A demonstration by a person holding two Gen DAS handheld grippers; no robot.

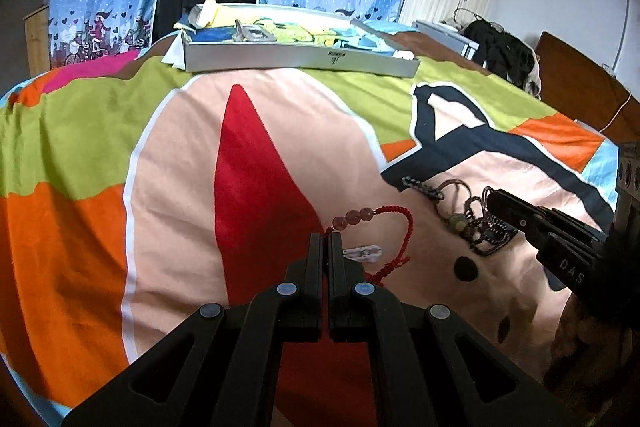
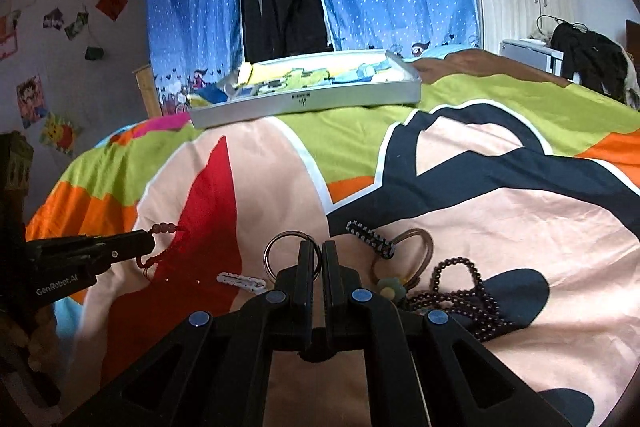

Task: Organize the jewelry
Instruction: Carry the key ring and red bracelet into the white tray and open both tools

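My left gripper is shut on a red cord bracelet with three pink beads, pinching the cord just left of the beads, low over the bedspread. The right wrist view shows this same gripper from the side, the bracelet trailing from its tip. My right gripper is shut on a thin metal ring that stands up to the left of its fingers. It enters the left wrist view from the right. A grey tray sits at the far side of the bed.
Loose on the bedspread lie a white clip, a black-and-white checked clip, brown bangles, a flower charm and a dark bead necklace. The tray holds colourful items. Blue curtains and hanging clothes stand behind it.
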